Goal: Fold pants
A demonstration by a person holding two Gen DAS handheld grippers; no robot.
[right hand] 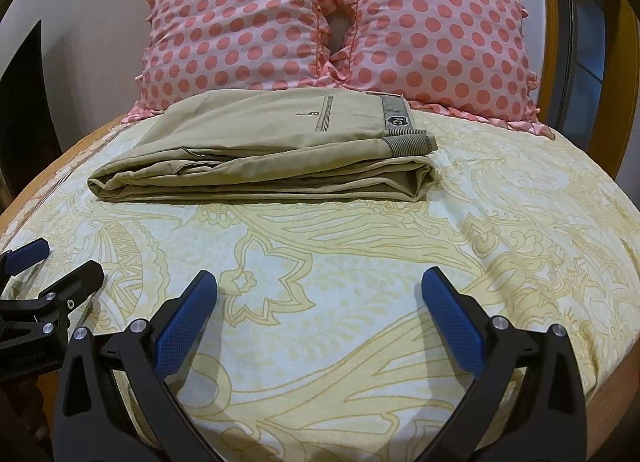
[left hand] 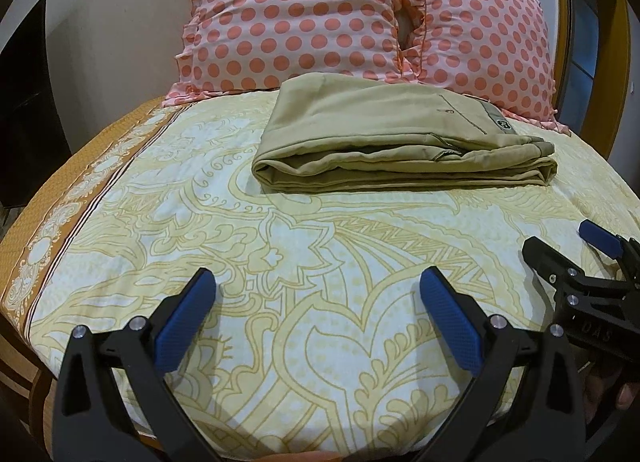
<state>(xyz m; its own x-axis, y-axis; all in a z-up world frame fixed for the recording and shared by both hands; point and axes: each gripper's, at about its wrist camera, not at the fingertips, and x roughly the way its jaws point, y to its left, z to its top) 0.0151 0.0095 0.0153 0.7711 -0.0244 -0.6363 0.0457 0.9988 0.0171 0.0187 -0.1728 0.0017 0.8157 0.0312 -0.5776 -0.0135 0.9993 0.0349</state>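
The khaki cotton pants [left hand: 400, 137], already folded into a compact layered rectangle, lie on the bed well ahead of both pairs of fingers, with the grey ribbed waistband and its small shield badge [right hand: 395, 121] turned toward the right end of the bundle and the rounded fold edges facing the cameras. Beyond the pants, touching or nearly touching their far edge, two pink pillows with coral polka dots and frilled borders [left hand: 304, 17] lean against the wall. The pants rest on a cream bedsheet printed with yellow floral scrolls and an orange border [right hand: 360, 342], which fills the space between the bundle and the fingers. The left gripper [left hand: 318, 318] hovers low over the sheet with its blue-padded fingers [left hand: 184, 322] spread wide and nothing between them; the right gripper [right hand: 320, 318] sits just beside it on the right, its blue-padded fingers [right hand: 452, 322] likewise spread and empty, apart from the cloth. Judging by the tidy stack, the folding looks essentially finished, and the step in hand appears to be the retreat or final check. If anything remains, the next move would call for reaching forward to square the slightly offset layers near the waistband, pinching gently so the stack does not slide on the smooth sheet.
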